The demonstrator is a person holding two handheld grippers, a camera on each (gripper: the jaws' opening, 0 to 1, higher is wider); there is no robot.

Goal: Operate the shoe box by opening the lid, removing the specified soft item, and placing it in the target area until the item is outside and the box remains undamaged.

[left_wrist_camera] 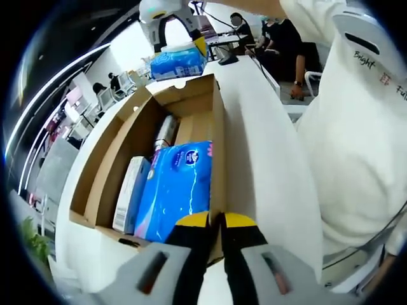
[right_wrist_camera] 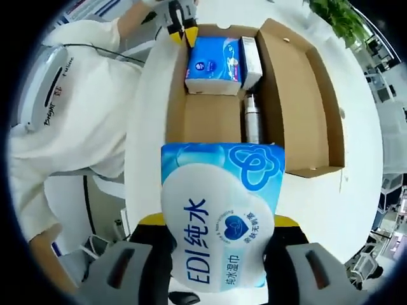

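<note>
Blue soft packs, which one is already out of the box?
The pale wet wipes pack clamped in the right gripper; the darker blue tissue pack lies inside the shoe box.

An open-plan office or lab is being shown. Long white tables [left_wrist_camera: 267, 146] are being lined up through a wide bright room, seated people [left_wrist_camera: 280, 38] are being seen working at the far end, and potted green plants [right_wrist_camera: 343, 19] are being kept along the edge of the floor.
</note>
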